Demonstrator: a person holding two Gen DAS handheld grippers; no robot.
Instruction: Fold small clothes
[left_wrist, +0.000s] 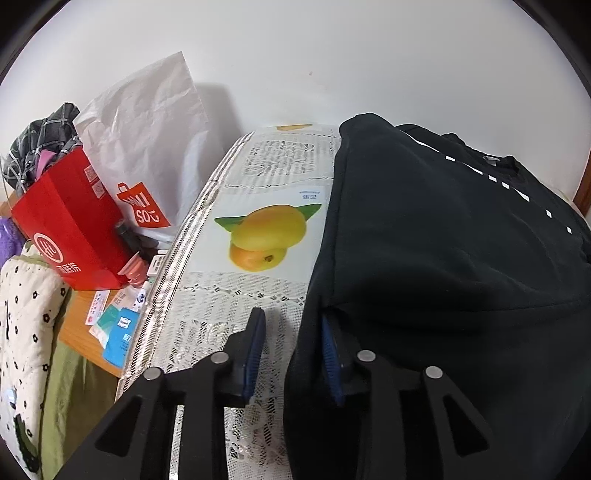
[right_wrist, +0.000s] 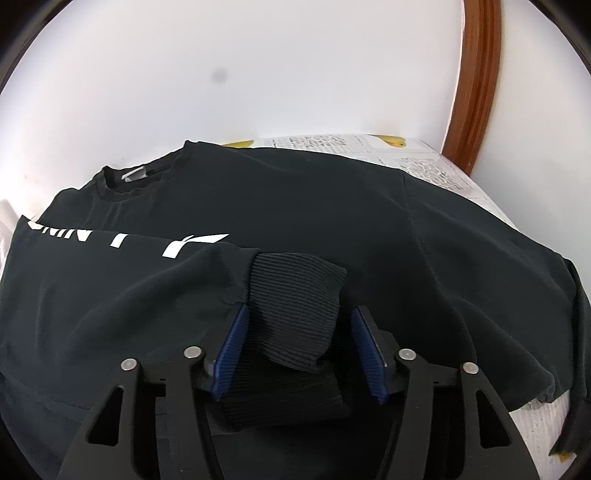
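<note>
Two grippers stand open over the black sweatshirt (right_wrist: 295, 206) on the surface (left_wrist: 236, 302), the left gripper (left_wrist: 291, 354) at its side edge, the right gripper (right_wrist: 295, 347) around the released cuff (right_wrist: 295, 310); I would lift straight away, not dragging the folded sleeve.

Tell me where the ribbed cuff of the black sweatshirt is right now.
In the right wrist view the ribbed cuff lies low and central, folded onto the black sweatshirt, between the right gripper's open blue fingers, just below the white logo.
</note>
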